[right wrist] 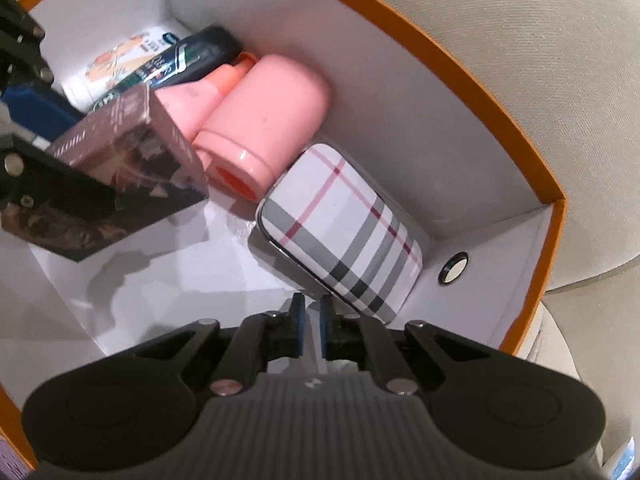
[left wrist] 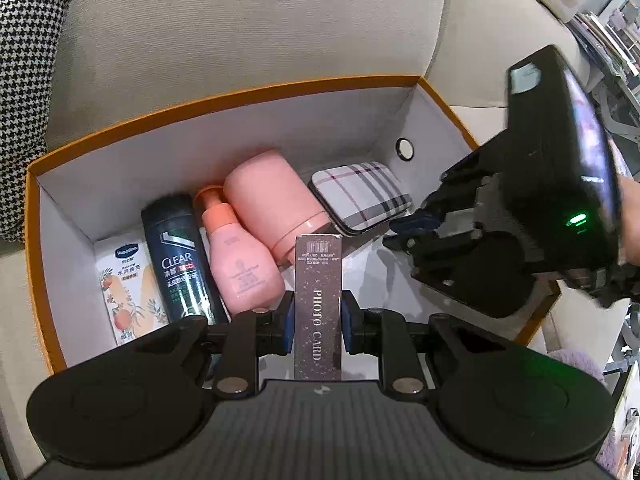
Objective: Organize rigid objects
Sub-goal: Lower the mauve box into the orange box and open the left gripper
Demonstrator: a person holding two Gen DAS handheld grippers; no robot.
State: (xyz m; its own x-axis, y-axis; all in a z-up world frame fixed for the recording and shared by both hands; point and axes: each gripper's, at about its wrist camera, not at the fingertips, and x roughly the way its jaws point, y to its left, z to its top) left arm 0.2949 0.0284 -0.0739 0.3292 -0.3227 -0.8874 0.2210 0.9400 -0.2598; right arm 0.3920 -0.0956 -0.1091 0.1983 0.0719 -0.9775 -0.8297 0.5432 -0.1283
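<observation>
My left gripper [left wrist: 318, 312] is shut on a brown "PHOTO CARD" box [left wrist: 319, 304] and holds it over the orange-rimmed storage box [left wrist: 224, 98]. Inside lie a Vaseline tube [left wrist: 128, 280], a dark CLEAR bottle [left wrist: 178, 260], a pink pump bottle [left wrist: 240, 264], a pink cup [left wrist: 272, 200] and a plaid case [left wrist: 360, 198]. My right gripper [right wrist: 311, 308] is inside the storage box [right wrist: 492, 92], nearly closed and empty, its tips just beside the plaid case [right wrist: 344, 232]. The right wrist view shows the photo card box [right wrist: 132, 160] in the left gripper's blue pads [right wrist: 36, 108].
The storage box sits on a beige sofa [left wrist: 240, 28] with a houndstooth cushion [left wrist: 28, 72] at the left. White box floor [right wrist: 192, 264] shows between the photo card box and the plaid case. Shelves and clutter [left wrist: 608, 32] lie far right.
</observation>
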